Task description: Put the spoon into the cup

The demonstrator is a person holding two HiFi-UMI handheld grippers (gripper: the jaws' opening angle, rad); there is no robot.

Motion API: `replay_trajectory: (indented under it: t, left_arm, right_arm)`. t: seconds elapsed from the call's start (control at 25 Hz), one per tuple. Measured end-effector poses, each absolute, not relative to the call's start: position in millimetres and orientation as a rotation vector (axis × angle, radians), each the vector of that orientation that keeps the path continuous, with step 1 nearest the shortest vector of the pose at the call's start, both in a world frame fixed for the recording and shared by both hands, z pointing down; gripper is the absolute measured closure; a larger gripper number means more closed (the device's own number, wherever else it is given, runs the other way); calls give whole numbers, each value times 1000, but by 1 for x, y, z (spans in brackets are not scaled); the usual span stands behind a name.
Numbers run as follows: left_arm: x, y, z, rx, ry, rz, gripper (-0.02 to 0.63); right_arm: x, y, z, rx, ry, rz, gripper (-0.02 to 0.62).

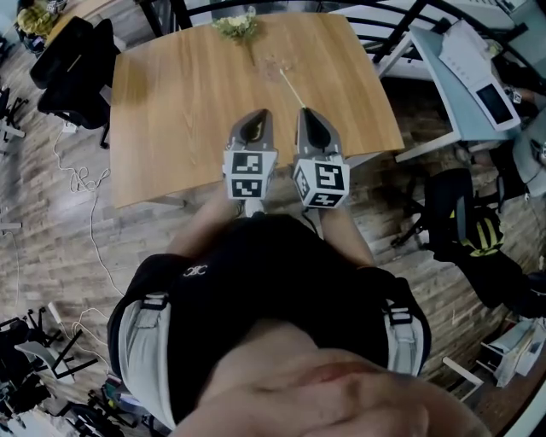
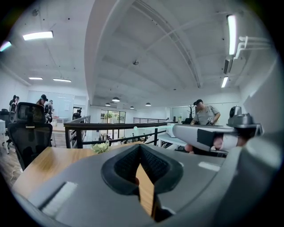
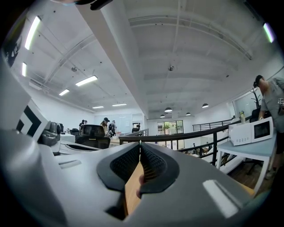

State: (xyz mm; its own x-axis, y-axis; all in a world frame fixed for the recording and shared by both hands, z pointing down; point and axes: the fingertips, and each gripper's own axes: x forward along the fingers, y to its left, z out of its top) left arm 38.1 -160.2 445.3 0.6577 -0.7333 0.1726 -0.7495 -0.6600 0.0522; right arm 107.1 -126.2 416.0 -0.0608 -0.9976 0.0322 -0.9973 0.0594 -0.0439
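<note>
In the head view a thin pale spoon-like stick [image 1: 291, 88] lies on the wooden table [image 1: 179, 102], just beyond my right gripper [image 1: 304, 113]. A faint clear object [image 1: 273, 63], perhaps a glass cup, sits past the stick's far end; it is too faint to be sure. My left gripper [image 1: 260, 113] is beside the right one, near the table's front edge. Both point away from me with jaws closed and nothing between them. In the left gripper view the pads of my left gripper [image 2: 140, 146] meet at the tip. The right gripper view shows the same for my right gripper [image 3: 140, 143].
A small bunch of flowers [image 1: 236, 26] lies at the table's far edge, also seen as flowers [image 2: 101, 147] in the left gripper view. Black office chairs [image 1: 72, 64] stand at the left. A white desk [image 1: 465, 72] stands to the right. People are in the background.
</note>
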Motion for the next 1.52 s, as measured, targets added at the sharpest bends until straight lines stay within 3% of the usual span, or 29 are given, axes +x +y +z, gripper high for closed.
replay_trajectory:
  t: [0.68, 1.52]
  left_arm:
    - [20, -293, 463, 2669, -1278, 194, 594]
    - [85, -333, 458, 2615, -1420, 265, 594]
  right_arm:
    - [99, -256, 424, -2147, 2346, -76, 589]
    - [189, -321, 448, -2110, 2403, -210, 589]
